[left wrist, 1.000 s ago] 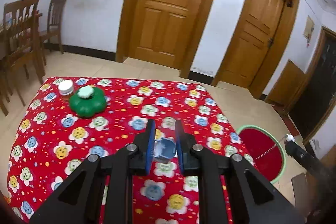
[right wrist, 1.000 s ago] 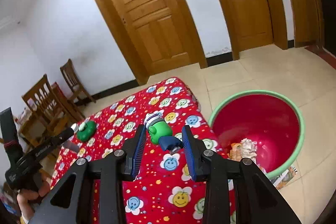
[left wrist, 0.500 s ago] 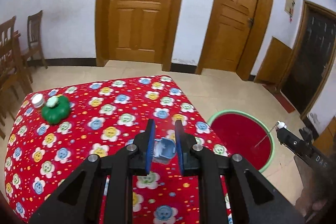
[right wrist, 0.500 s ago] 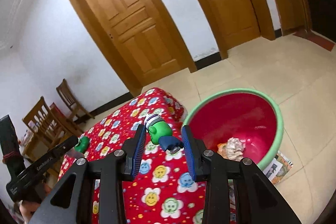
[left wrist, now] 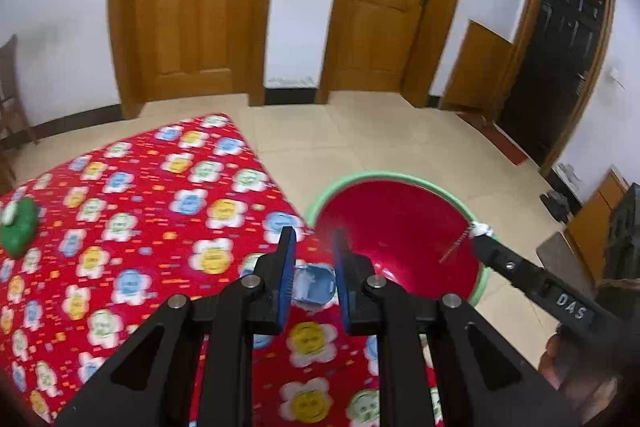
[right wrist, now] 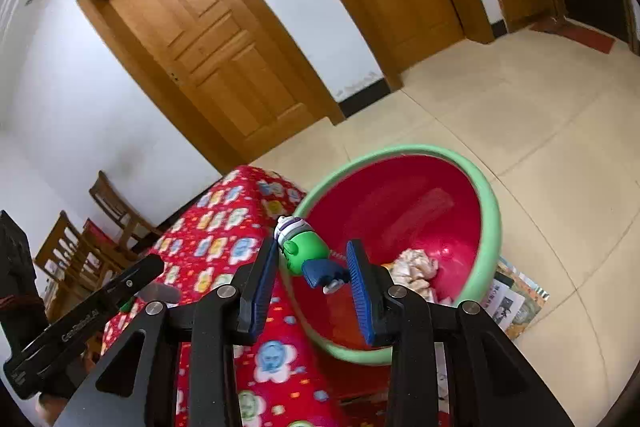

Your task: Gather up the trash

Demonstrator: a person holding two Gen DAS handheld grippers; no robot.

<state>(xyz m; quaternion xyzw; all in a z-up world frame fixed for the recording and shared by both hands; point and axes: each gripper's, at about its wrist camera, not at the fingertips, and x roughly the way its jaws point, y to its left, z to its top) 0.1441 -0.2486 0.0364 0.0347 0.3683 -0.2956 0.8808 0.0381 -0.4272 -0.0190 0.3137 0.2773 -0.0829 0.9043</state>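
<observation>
My left gripper [left wrist: 313, 259] is shut on a small pale blue cup [left wrist: 313, 285], held above the right edge of the red flowered tablecloth [left wrist: 168, 211]. My right gripper [right wrist: 312, 267] is shut on a green toy figure [right wrist: 306, 247] with a striped white cap and blue base, held over the near rim of the red basin with a green rim [right wrist: 494, 211]. The basin [left wrist: 400, 181] stands on the floor to the right of the table. Crumpled paper trash [right wrist: 414, 265] lies inside it.
A green flower-shaped object [left wrist: 18, 225] lies on the cloth at the far left. Wooden chairs [right wrist: 116, 207] stand beyond the table. Two wooden doors [left wrist: 192, 3] are on the far wall. Papers [right wrist: 512, 301] lie on the floor beside the basin.
Both grippers have swung right toward the basin with their objects still held. The right gripper is now over the basin's near rim; the left is closer to the table's right edge.
</observation>
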